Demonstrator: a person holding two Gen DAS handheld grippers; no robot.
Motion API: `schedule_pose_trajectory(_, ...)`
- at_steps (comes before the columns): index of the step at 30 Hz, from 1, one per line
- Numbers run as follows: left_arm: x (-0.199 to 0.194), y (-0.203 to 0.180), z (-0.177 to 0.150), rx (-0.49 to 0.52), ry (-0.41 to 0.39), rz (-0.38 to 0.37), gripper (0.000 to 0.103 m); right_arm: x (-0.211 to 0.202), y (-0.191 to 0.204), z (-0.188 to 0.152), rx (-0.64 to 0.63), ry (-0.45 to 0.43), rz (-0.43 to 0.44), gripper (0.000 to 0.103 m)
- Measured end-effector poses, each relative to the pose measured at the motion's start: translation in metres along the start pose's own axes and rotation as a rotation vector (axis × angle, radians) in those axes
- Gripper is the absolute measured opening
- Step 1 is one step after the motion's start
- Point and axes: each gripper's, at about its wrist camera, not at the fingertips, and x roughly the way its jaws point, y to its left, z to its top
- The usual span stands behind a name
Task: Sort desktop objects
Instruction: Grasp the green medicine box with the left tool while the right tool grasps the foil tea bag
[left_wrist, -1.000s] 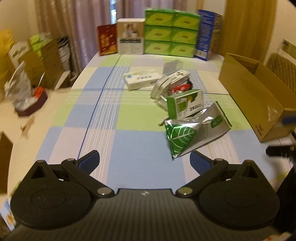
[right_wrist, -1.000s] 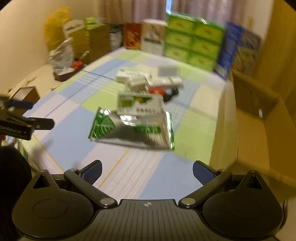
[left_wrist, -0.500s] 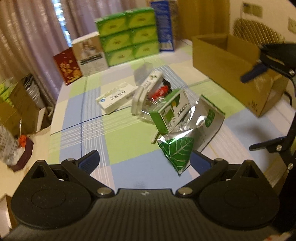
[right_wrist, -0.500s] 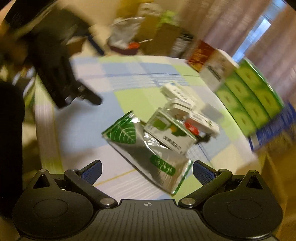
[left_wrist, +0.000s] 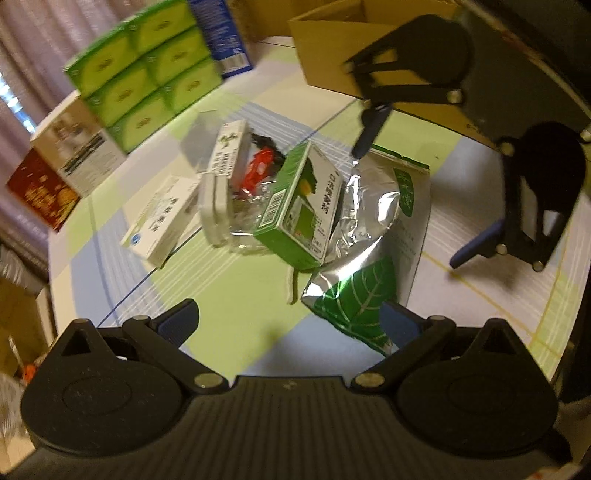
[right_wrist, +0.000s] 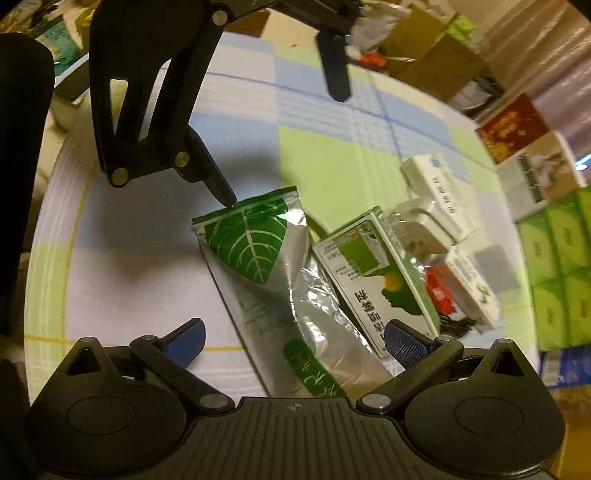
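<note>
table (left_wrist: 229, 280): checked blue-green cloth | curtains (left_wrist: 22, 44): drawn | light: warm, dim

We see a desk (left_wrist: 229, 280) with a cloth of blue, green and white squares. In the left wrist view, a shiny silver bag (left_wrist: 373, 236) with a green leaf lies near the middle. A green box (left_wrist: 299, 206) leans on the bag at its 9 o'clock side. A white box (left_wrist: 162, 221) lies further out at 9 o'clock. Between them sit a white case (left_wrist: 214, 199), a tall white box (left_wrist: 229, 151) and a small red thing (left_wrist: 258, 170). At 11 o'clock stand stacked green boxes (left_wrist: 147, 70), a blue box (left_wrist: 225, 33), a white carton (left_wrist: 77, 151) and a red box (left_wrist: 40, 192). A brown cardboard box (left_wrist: 332, 48) sits at 1 o'clock.
</note>
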Motion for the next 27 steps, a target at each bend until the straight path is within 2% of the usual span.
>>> schedule_pose_trajectory(7,0.019,0.015,0.007,0.08,-0.005,-0.073,0.102,0.026,-0.036,0.008,0.024,0.04,0.171,0.101)
schedule_pose_trajectory(15,0.035,0.027,0.011,0.106,-0.007,-0.1,0.102,0.057,-0.054,0.019,0.019,0.104,0.268,0.1)
schedule_pose_trajectory(20,0.04,0.026,0.012,0.132,0.002,-0.126,0.102,0.071,-0.06,0.022,0.05,0.135,0.291,0.09)
schedule_pose_trajectory(25,0.043,0.022,0.015,0.15,0.001,-0.138,0.102,0.064,-0.057,0.021,0.127,0.136,0.269,0.067)
schedule_pose_trajectory(27,0.043,0.02,0.019,0.157,-0.003,-0.141,0.102,0.06,-0.056,0.018,0.189,0.143,0.249,0.062)
